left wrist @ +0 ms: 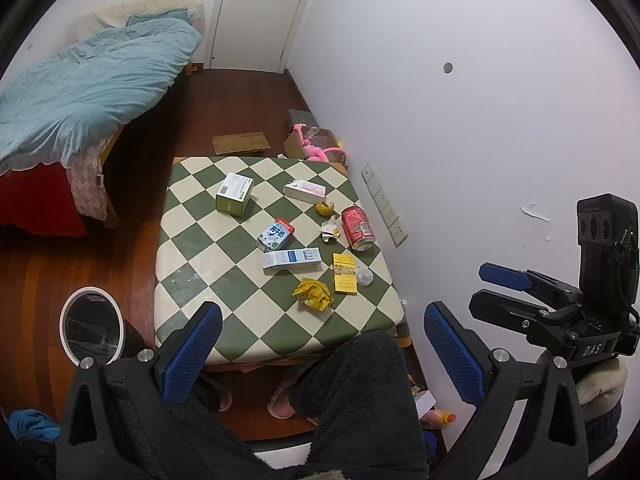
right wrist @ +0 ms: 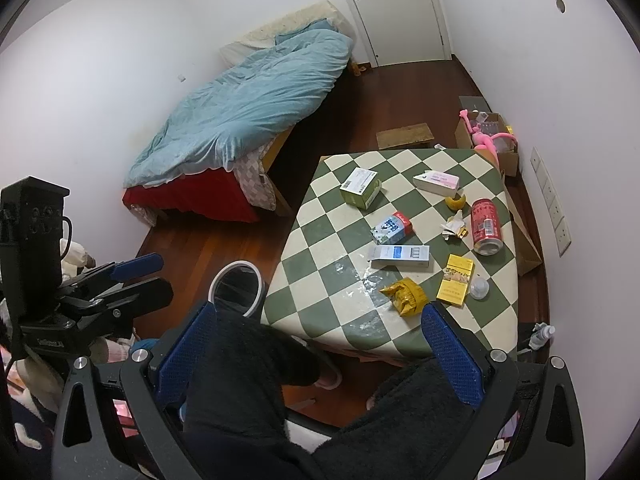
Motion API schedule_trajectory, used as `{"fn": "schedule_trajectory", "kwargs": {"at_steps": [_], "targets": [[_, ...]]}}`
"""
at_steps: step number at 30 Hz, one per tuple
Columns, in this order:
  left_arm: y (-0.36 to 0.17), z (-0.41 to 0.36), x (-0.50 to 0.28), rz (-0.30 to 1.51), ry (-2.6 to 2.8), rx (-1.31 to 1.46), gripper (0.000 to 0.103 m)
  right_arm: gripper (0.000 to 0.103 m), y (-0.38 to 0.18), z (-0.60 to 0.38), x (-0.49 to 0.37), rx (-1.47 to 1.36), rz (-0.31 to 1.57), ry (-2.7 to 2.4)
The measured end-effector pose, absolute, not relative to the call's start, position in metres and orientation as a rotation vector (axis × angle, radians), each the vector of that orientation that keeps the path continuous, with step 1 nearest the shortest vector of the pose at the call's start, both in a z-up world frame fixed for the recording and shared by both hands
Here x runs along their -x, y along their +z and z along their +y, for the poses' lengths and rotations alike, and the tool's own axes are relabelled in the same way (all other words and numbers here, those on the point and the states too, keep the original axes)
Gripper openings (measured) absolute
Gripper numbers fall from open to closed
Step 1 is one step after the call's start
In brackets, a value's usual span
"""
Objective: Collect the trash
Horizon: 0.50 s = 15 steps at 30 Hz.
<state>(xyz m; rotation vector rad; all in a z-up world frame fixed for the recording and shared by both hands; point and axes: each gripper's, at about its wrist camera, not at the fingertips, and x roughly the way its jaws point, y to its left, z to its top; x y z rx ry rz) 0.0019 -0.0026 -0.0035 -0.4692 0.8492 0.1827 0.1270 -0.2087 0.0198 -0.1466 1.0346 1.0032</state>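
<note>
Both the left gripper (left wrist: 322, 354) and right gripper (right wrist: 320, 354) hang wide open and empty above the table (left wrist: 192, 280), where the trash lies scattered (the bin (left wrist: 92, 324) stands beside it), so the can (left wrist: 357, 227) may roll if nudged.

Crumpled yellow wrapper (left wrist: 313, 294), tipped red can (left wrist: 357, 227), cartons on checkered table (left wrist: 188, 248)
</note>
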Motion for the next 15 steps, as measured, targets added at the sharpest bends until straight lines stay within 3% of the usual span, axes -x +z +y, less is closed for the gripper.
{"fn": "schedule_trajectory", "kwargs": {"at_steps": [15], "targets": [[-0.0040,-0.0018,-0.0026,0.851,0.181,0.470,0.103,0.103,0.0202,-0.2089,-0.1264,0.148,1.033,1.007]]}}
